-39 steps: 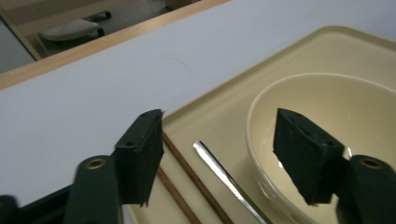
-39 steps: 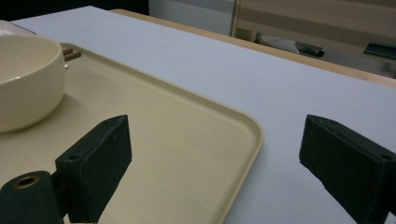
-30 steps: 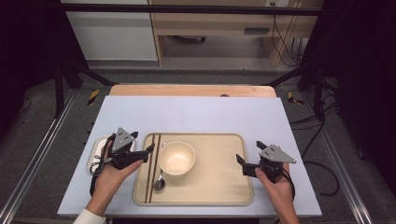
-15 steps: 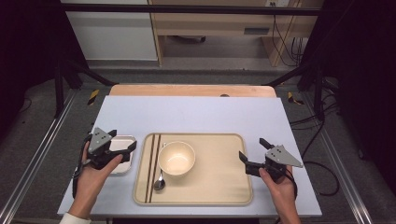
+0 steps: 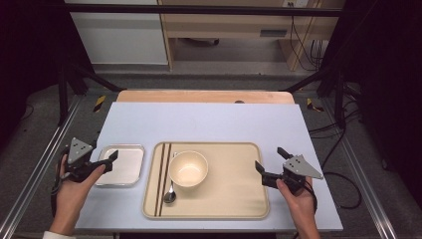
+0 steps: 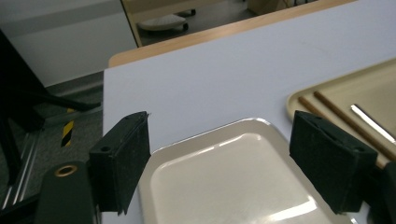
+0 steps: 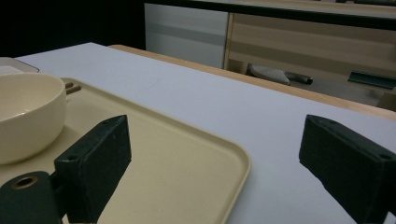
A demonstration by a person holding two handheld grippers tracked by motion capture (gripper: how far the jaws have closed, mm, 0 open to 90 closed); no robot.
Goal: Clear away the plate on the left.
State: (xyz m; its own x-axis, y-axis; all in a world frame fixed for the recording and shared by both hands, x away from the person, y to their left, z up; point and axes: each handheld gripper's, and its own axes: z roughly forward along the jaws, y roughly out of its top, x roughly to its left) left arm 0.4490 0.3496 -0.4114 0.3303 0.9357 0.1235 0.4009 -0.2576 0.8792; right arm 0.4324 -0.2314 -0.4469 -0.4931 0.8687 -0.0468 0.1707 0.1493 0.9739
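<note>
The left gripper (image 5: 105, 160) hovers at the left edge of the table (image 5: 209, 124), its jaws spread wide and having just narrowed a little from their widest, with nothing pressed between the pads. In the left gripper view its jaws frame the small metal tray (image 6: 224, 182), whose near edge is cut off at the bottom. That tray is a shallow, pale, shiny rectangle with rounded corners, lying flat just left of the large beige tray (image 5: 239, 199) without touching it. The right gripper (image 5: 271, 167) stands open over the beige tray's right rim, holding nothing. On the beige tray sit a cream bowl (image 5: 188, 168), dark chopsticks (image 5: 163, 179) along the left side, and a spoon (image 5: 170, 195) whose handle is partly hidden by the bowl.
</note>
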